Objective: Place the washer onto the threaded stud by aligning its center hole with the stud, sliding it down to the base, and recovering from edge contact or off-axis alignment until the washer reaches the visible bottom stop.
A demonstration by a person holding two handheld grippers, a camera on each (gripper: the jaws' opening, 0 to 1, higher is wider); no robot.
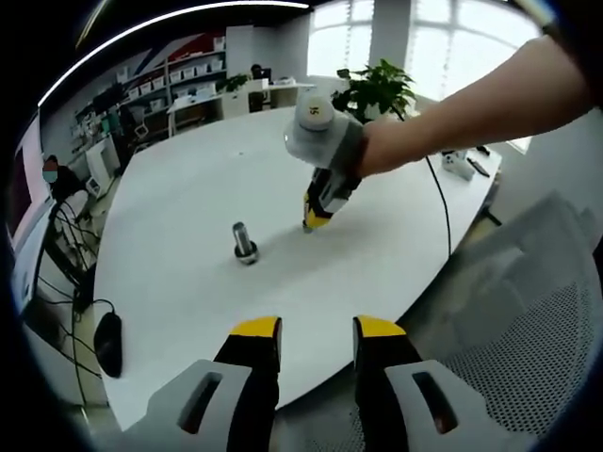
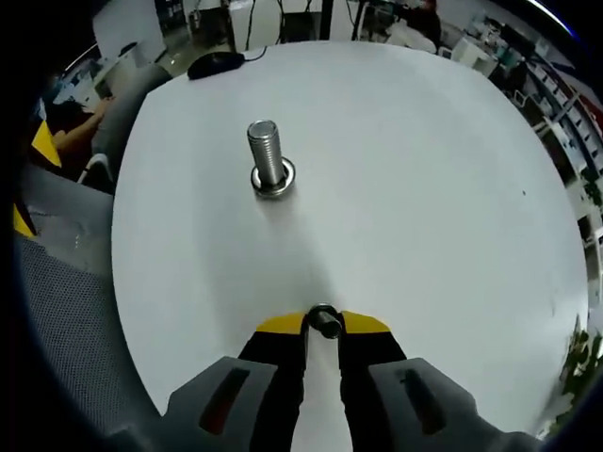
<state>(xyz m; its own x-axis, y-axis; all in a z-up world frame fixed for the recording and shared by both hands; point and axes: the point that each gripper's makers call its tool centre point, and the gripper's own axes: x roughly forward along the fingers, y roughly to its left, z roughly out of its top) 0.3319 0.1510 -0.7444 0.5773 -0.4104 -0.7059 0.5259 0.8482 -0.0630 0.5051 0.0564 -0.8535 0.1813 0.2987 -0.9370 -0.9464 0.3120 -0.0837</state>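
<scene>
A steel threaded stud stands upright on the round white table, with a wider ring-shaped base at its foot. My right gripper is shut on a small dark washer, held low over the table and well short of the stud. In the left gripper view the stud is at centre left, and the right gripper, held by a person's hand, points down at the table to its right. My left gripper hangs open at the near table edge, with nothing between its jaws.
A black mouse with its cable lies near the table's left edge, also seen as the mouse beyond the stud. A grey mesh chair stands by the near edge. A potted plant and small items sit on the far side.
</scene>
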